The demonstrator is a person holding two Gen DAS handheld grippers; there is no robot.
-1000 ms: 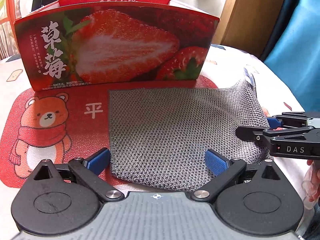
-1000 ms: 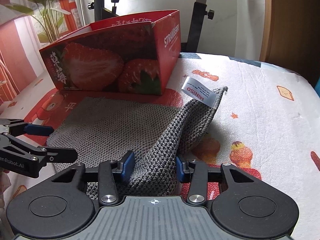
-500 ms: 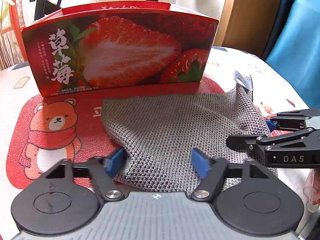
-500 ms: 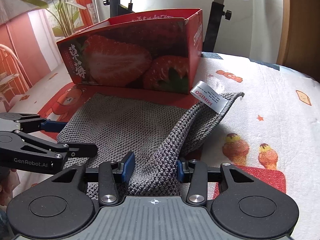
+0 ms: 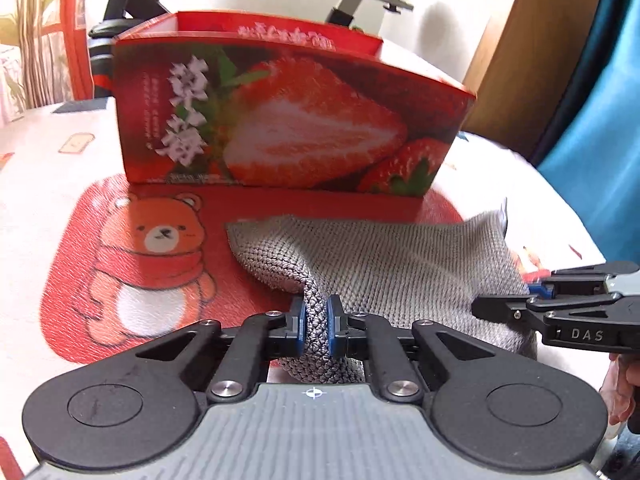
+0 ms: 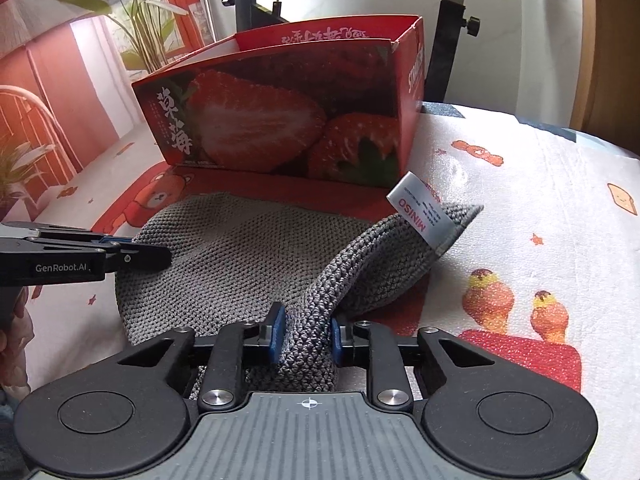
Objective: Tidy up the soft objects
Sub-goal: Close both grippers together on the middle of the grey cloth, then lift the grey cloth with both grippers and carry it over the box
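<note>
A grey knitted cloth point(image 5: 400, 264) lies on the red bear mat point(image 5: 120, 248) in front of the strawberry box point(image 5: 300, 128). My left gripper point(image 5: 316, 320) has its jaws closing on the cloth's near left edge, and the blue pads pinch a bunched fold. In the right wrist view the cloth point(image 6: 248, 248) rises into my right gripper point(image 6: 306, 334), whose jaws are closing and squeeze a thick fold at the near right edge. A white label point(image 6: 420, 212) sticks up at the cloth's far right corner. The open-topped box point(image 6: 280, 120) stands just behind.
The surface is a white printed cover point(image 6: 540, 208) with cartoon figures. Black stands point(image 6: 452, 40) rise behind the box. A plant point(image 6: 132, 20) stands at the back left. A wooden panel point(image 5: 532, 60) and a blue curtain point(image 5: 600, 120) are at the right. A hand point(image 5: 620, 384) holds the right gripper.
The left gripper went from wide open to shut on the cloth's near left edge and moved right, bunching the cloth. The right gripper tightened on its fold. The cloth's left side lifted and crumpled.
</note>
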